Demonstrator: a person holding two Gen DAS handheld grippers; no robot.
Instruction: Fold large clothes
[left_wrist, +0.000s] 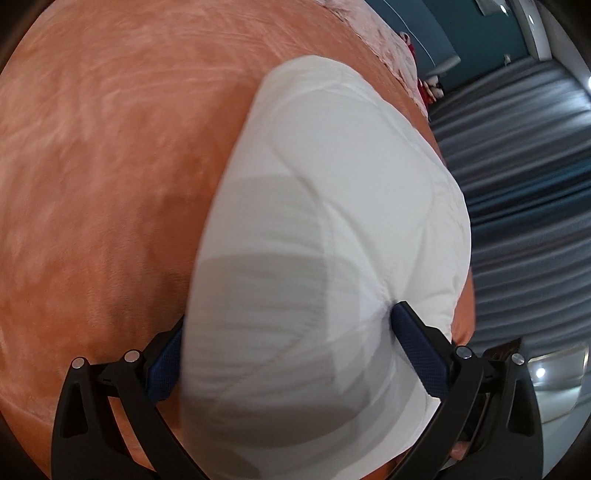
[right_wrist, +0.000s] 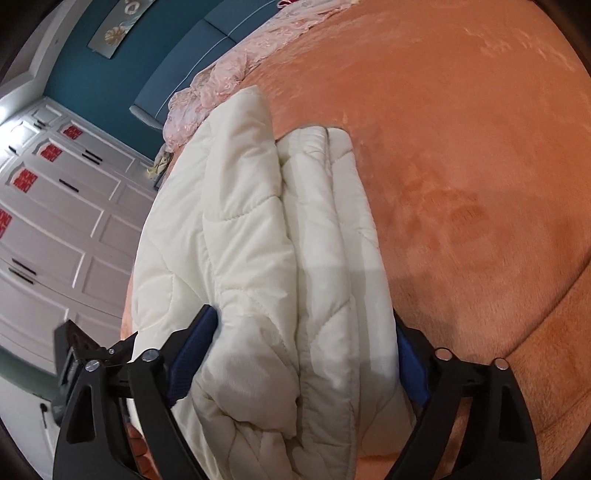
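A white quilted jacket (left_wrist: 332, 221) lies bundled in folds on the orange bed cover (left_wrist: 92, 184). In the left wrist view my left gripper (left_wrist: 291, 317) straddles the near end of the bundle. Its right pad (left_wrist: 417, 343) dents the fabric, which puckers at the tip, while the left pad is mostly hidden behind the cloth. In the right wrist view the jacket (right_wrist: 258, 240) shows several stacked layers. My right gripper (right_wrist: 303, 317) stands wide around them, with the left finger (right_wrist: 192, 350) pressed into the padding and the cloth reaching deep between the fingers.
The orange cover (right_wrist: 461, 147) stretches wide beside the jacket. A pink lace spread (right_wrist: 229, 74) lies at the bed's head by a blue headboard (right_wrist: 177, 74). White wardrobe doors (right_wrist: 55, 221) stand past the bed's edge. Grey curtains (left_wrist: 517, 184) hang on the other side.
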